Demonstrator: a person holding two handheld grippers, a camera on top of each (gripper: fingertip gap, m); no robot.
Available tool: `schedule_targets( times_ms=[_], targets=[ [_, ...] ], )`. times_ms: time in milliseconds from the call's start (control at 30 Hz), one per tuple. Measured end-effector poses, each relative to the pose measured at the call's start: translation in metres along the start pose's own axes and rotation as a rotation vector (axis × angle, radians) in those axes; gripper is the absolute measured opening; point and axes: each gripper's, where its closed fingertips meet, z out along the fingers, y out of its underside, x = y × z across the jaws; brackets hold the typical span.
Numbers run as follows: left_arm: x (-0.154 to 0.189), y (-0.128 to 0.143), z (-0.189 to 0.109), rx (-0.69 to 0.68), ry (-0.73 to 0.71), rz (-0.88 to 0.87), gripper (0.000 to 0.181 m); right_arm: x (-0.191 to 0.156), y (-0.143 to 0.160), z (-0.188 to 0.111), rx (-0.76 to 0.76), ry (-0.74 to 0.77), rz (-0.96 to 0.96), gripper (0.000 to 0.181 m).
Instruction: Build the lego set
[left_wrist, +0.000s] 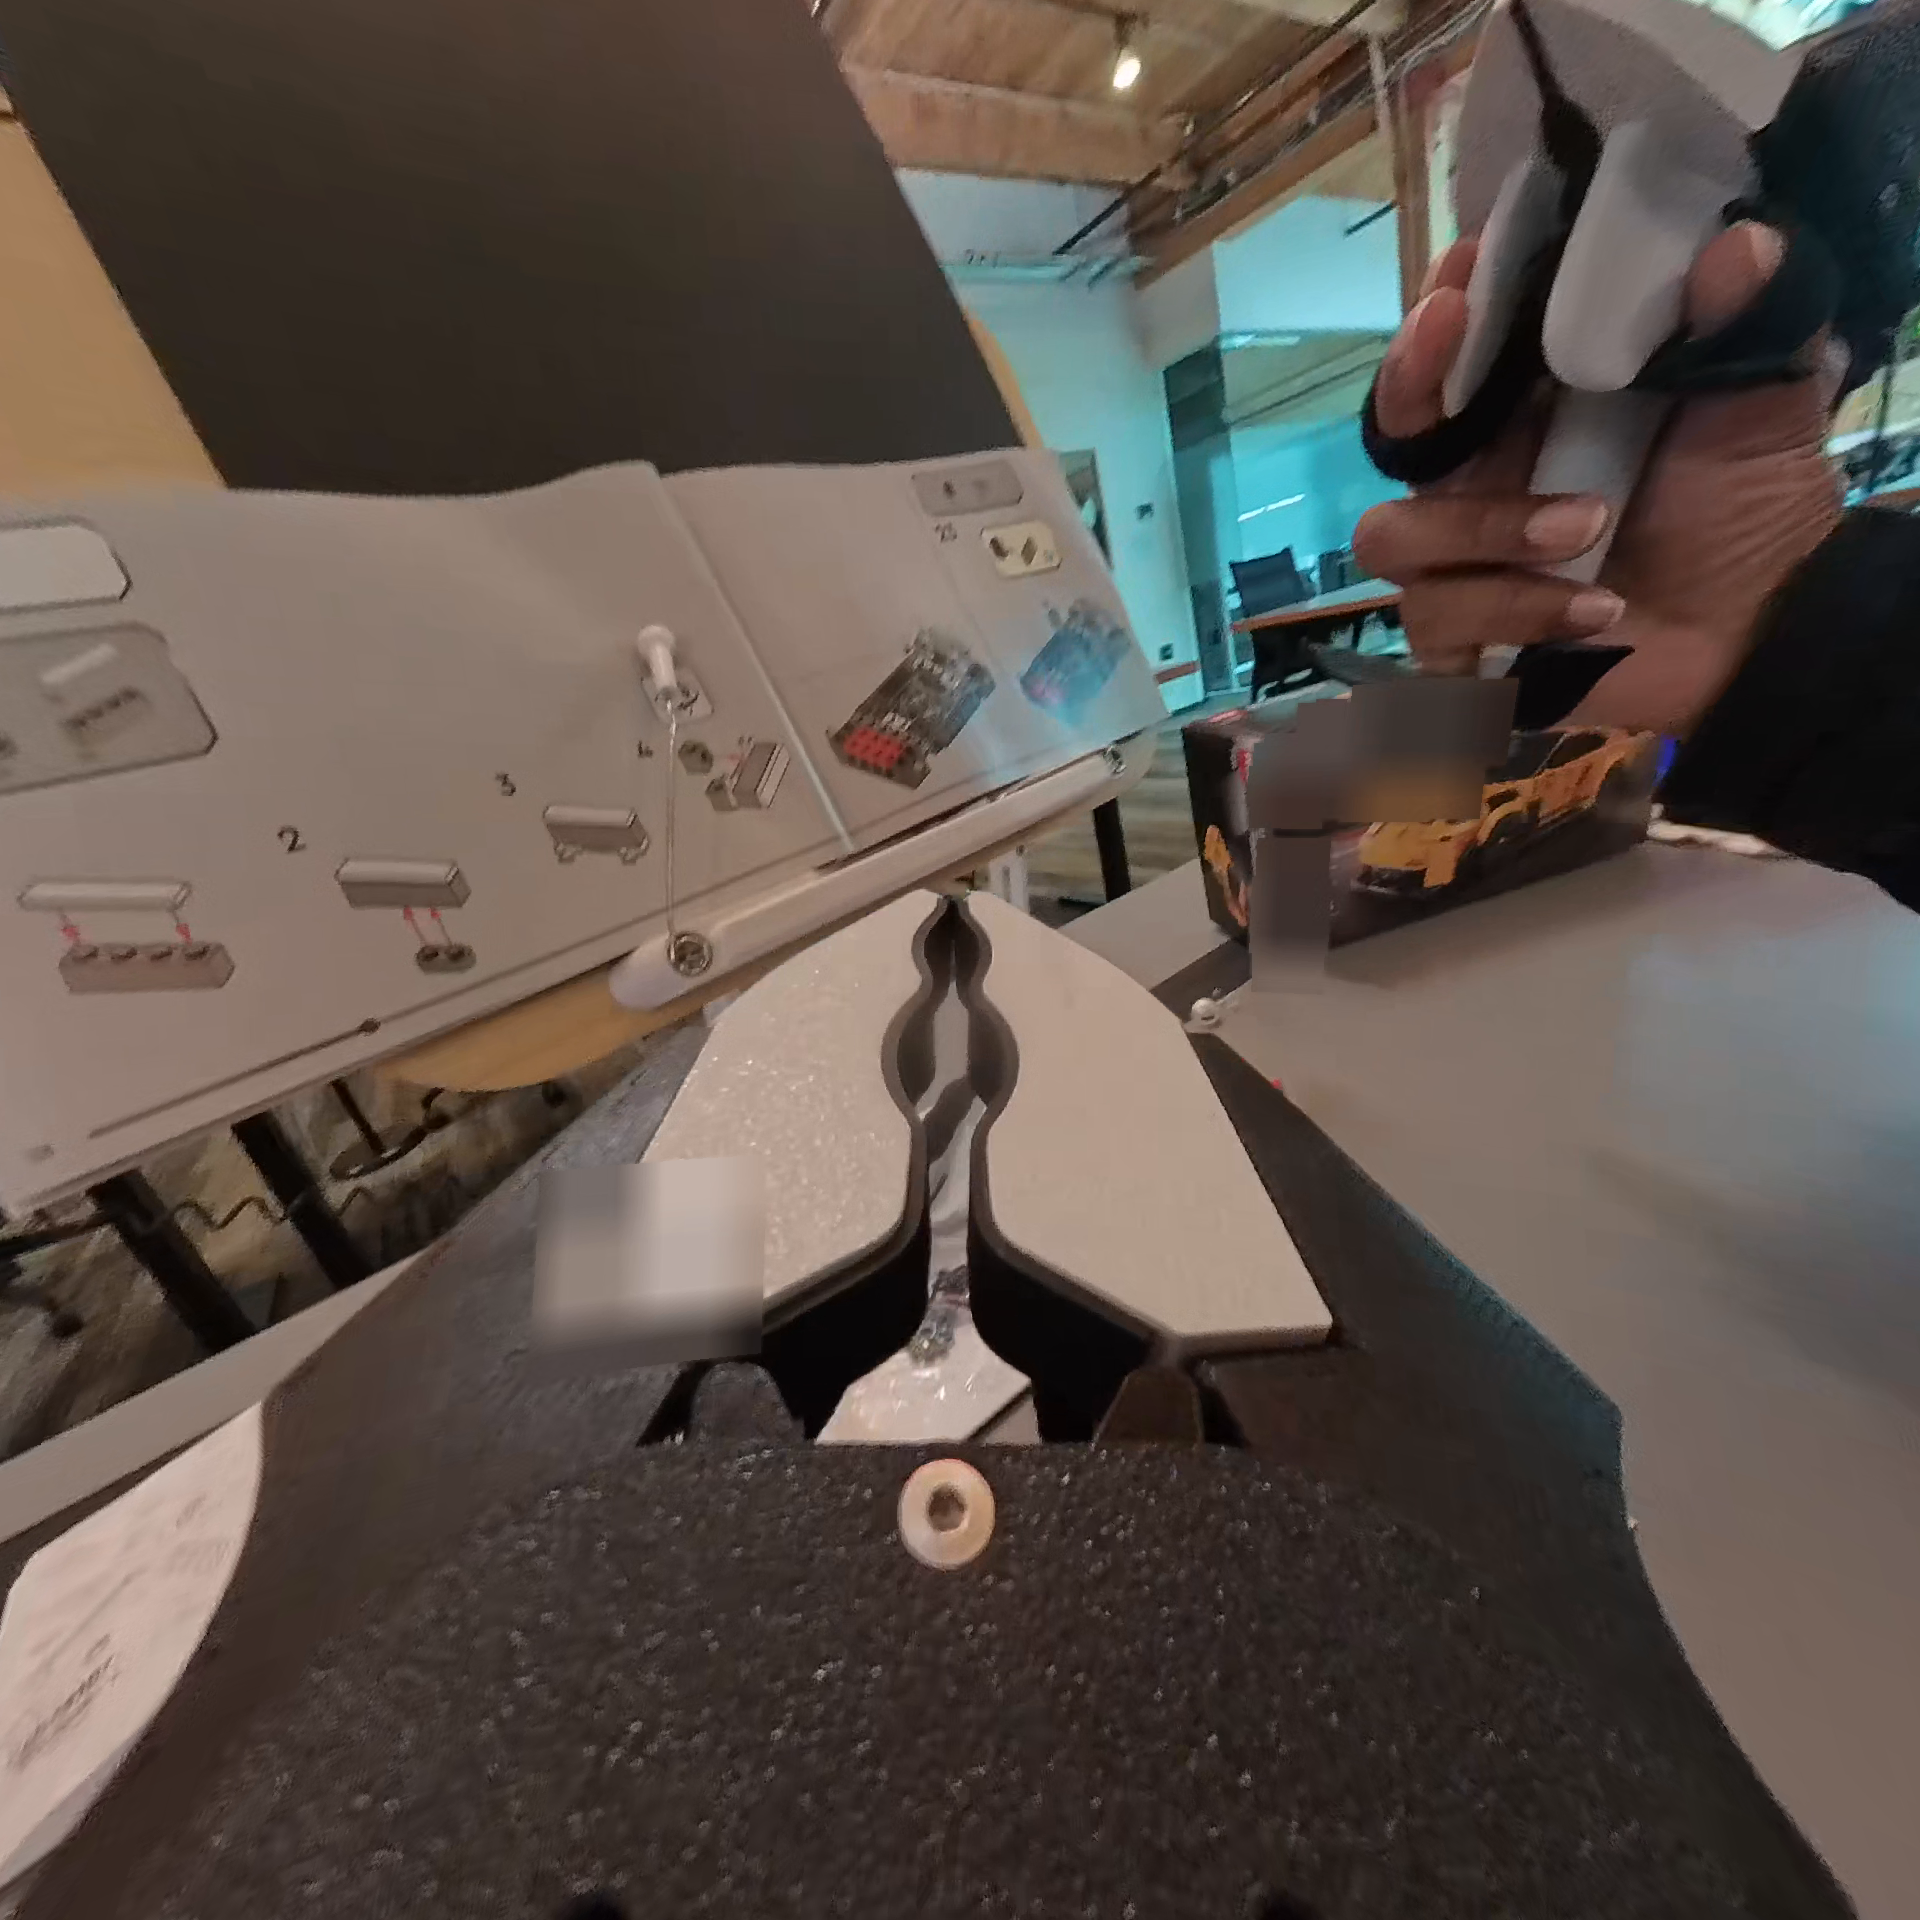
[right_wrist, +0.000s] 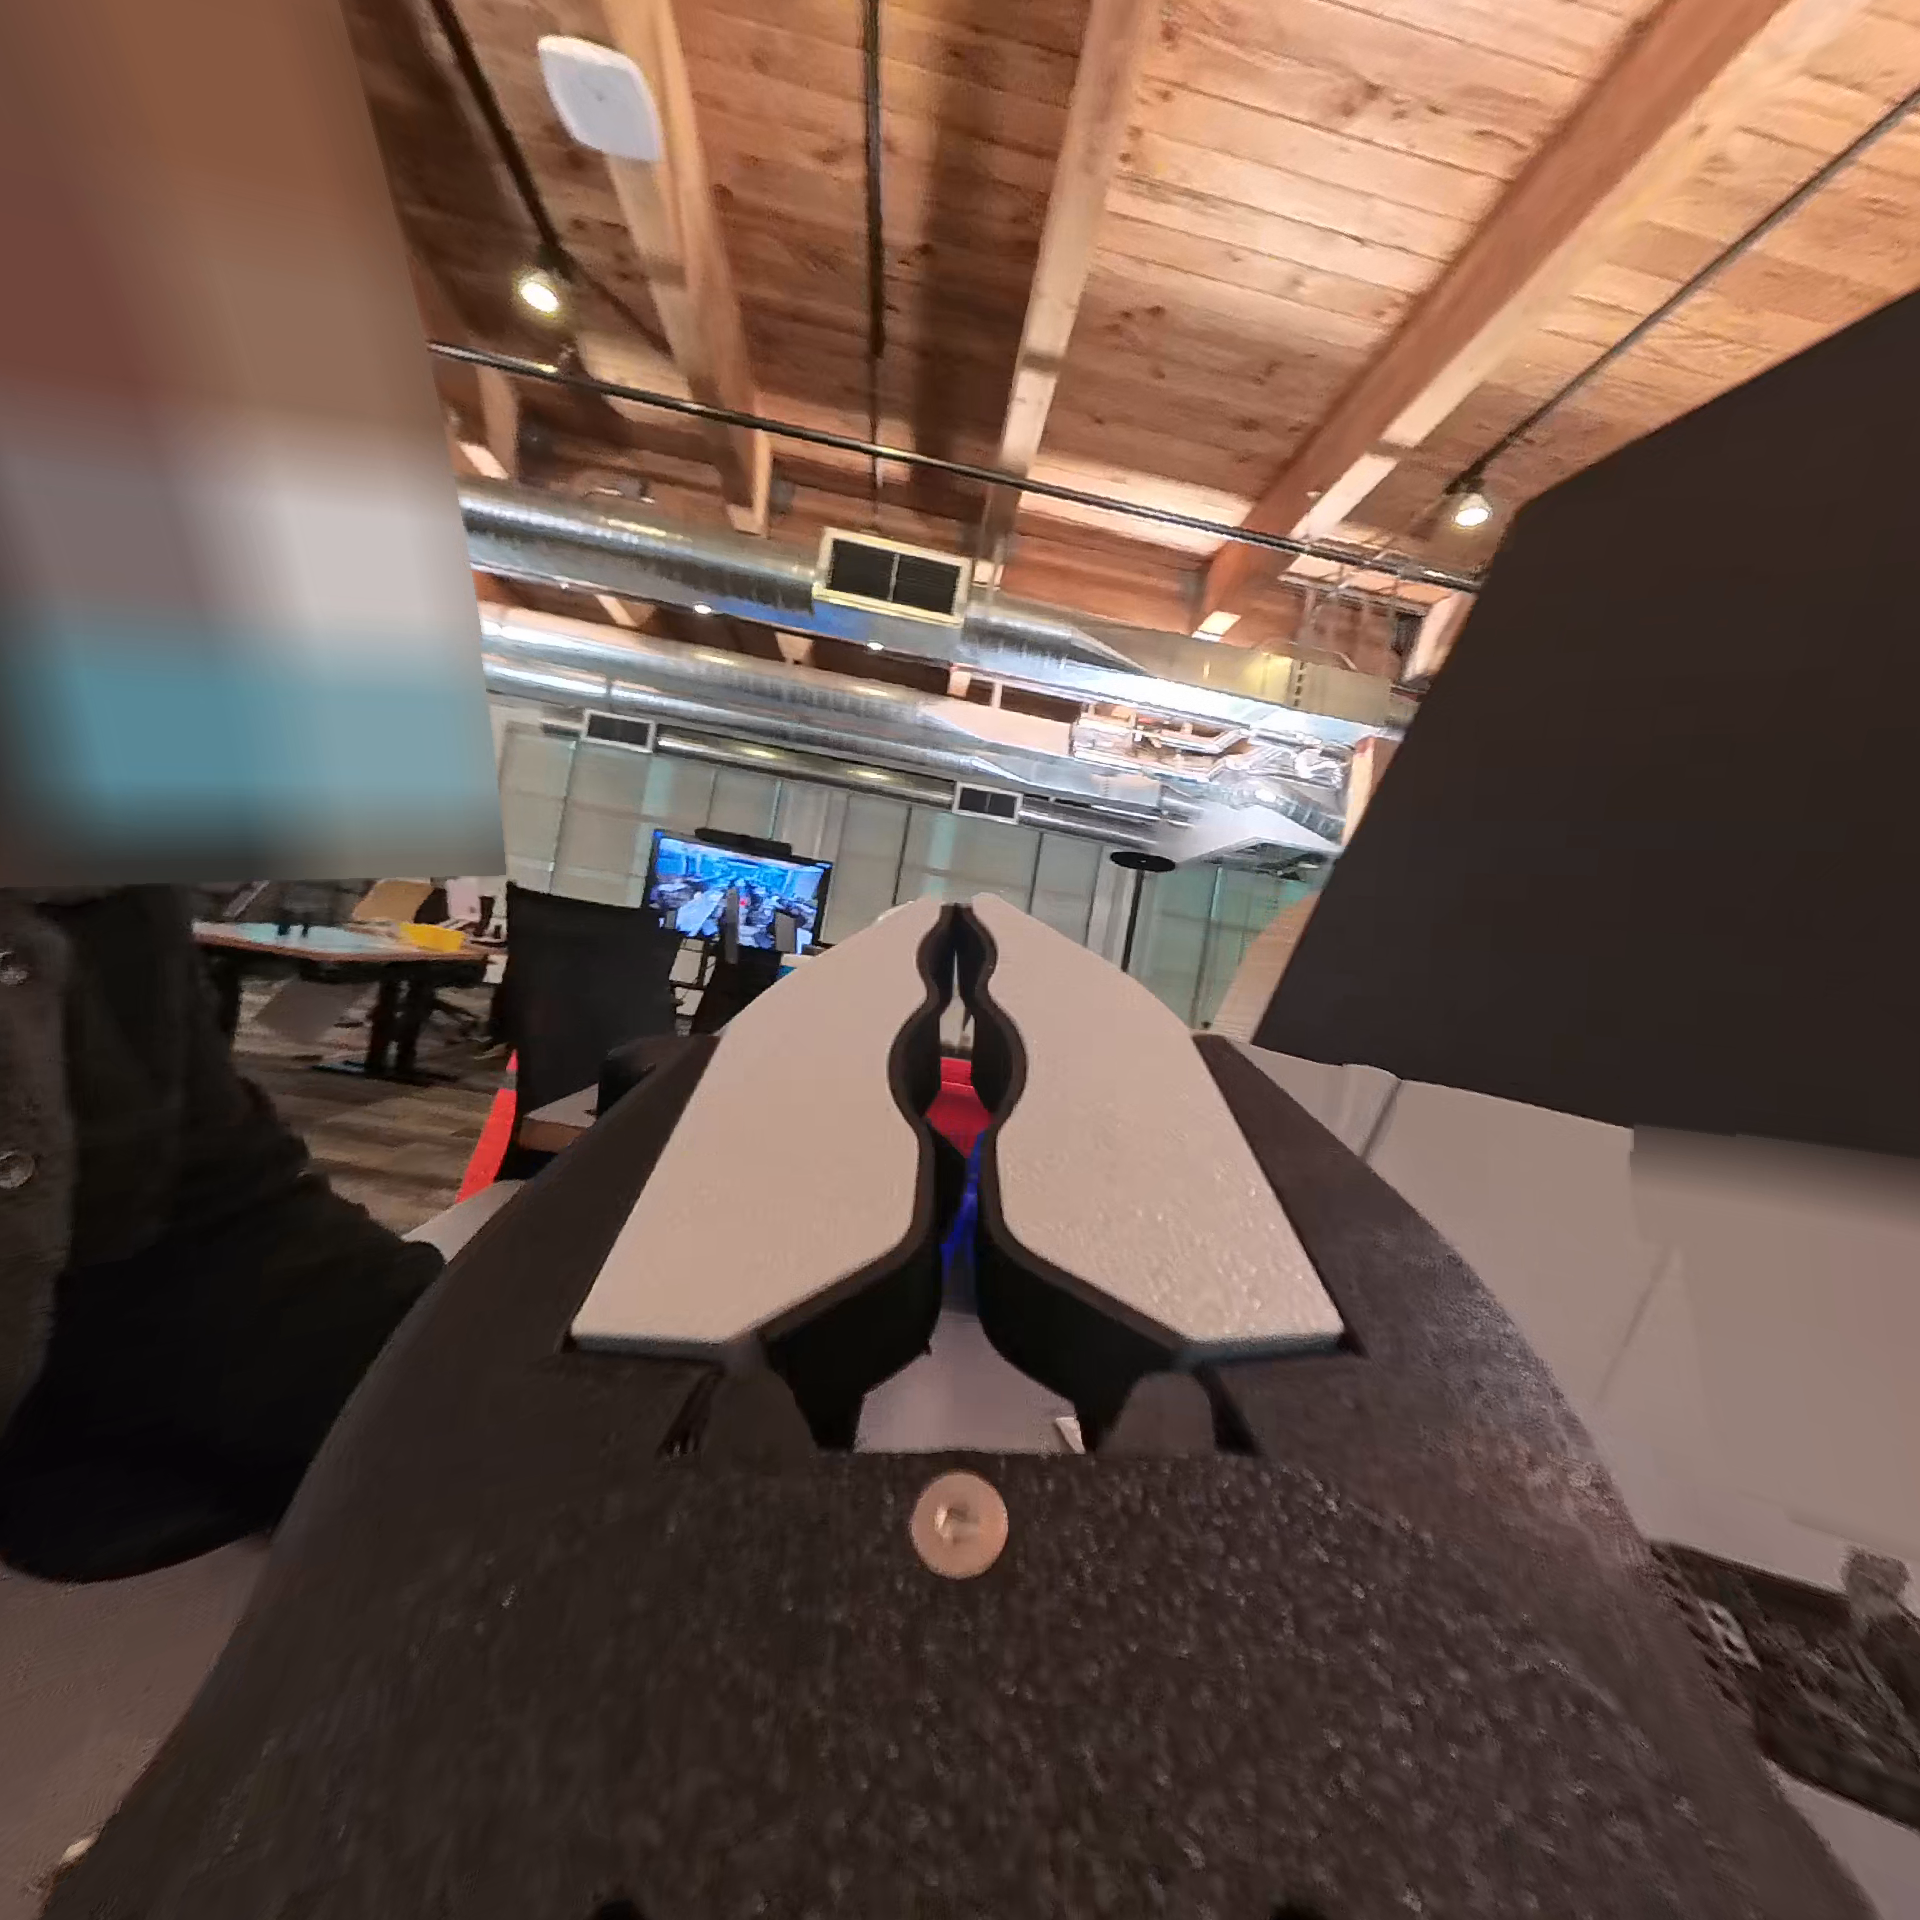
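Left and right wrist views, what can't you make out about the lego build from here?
- Left wrist view: the left gripper covers the table beneath it; no loose bricks are identifiable.
- Left wrist view: the instruction booklet is cut off at the left edge.
- Right wrist view: the right gripper points at the ceiling; the blue and red bits behind its fingers are unidentifiable.

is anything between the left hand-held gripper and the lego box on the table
Nothing visible blocks it. The left hand-held gripper points past the instruction booklet on its stand; the lego box sits ahead to the right across bare grey table.
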Motion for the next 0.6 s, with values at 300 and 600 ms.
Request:
schedule_targets(
  times_ms=[300, 600],
  targets=[
    [0.011, -0.022, -0.004, 0.101, 0.028, 0.027, 0.004, 0.023, 0.016, 0.001, -0.163, 0.18, -0.17, 0.0],
    [0.014, -0.027, -0.005, 0.148, 0.051, 0.02, 0.013, 0.168, 0.049, -0.065, -0.674, 0.875, -0.522, 0.067]
  ],
)
